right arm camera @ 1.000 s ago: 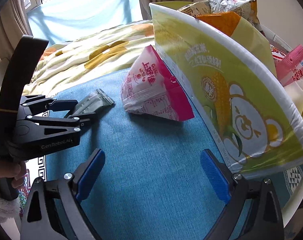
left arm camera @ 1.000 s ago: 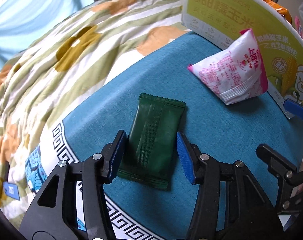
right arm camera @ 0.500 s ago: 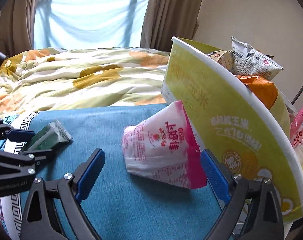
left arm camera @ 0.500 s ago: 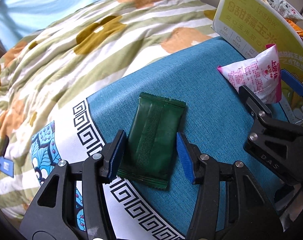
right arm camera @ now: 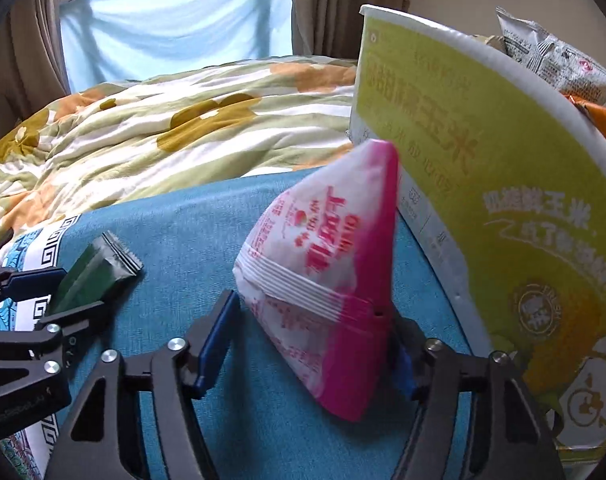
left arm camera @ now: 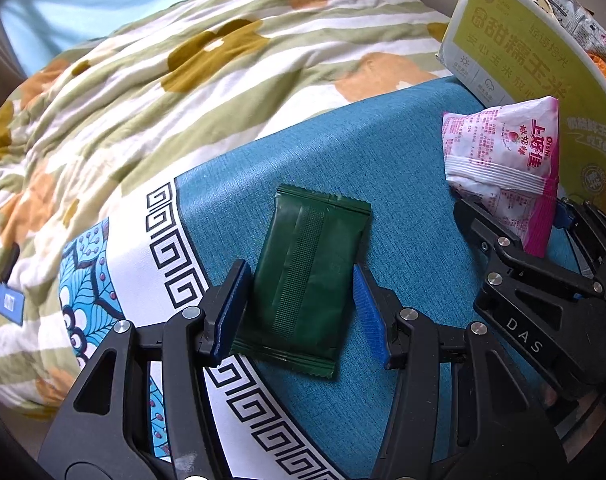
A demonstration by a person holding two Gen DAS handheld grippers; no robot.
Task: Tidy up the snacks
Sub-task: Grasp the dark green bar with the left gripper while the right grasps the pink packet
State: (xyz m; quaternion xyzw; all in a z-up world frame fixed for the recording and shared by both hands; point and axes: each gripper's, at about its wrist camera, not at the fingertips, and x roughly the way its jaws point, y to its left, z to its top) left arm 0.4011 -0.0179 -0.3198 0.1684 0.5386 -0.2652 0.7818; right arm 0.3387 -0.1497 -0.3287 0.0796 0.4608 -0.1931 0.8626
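Note:
A dark green flat packet lies on the teal cloth; my left gripper is shut on its long sides. A puffy pink-and-white triangular snack bag leans near the yellow-green carton. My right gripper straddles this bag with its jaws closing. The left pad tip is just beside the bag's corner and the right pad is hidden behind its pink edge. In the left wrist view the right gripper sits under the pink bag.
The carton stands open at the right with several snack bags in it. A flowered quilt lies behind the cloth. A white patterned border edges the cloth at the left. Curtains hang behind.
My right gripper came forward around the pink bag and its jaws narrowed. The left gripper rolled with the green packet still in it.

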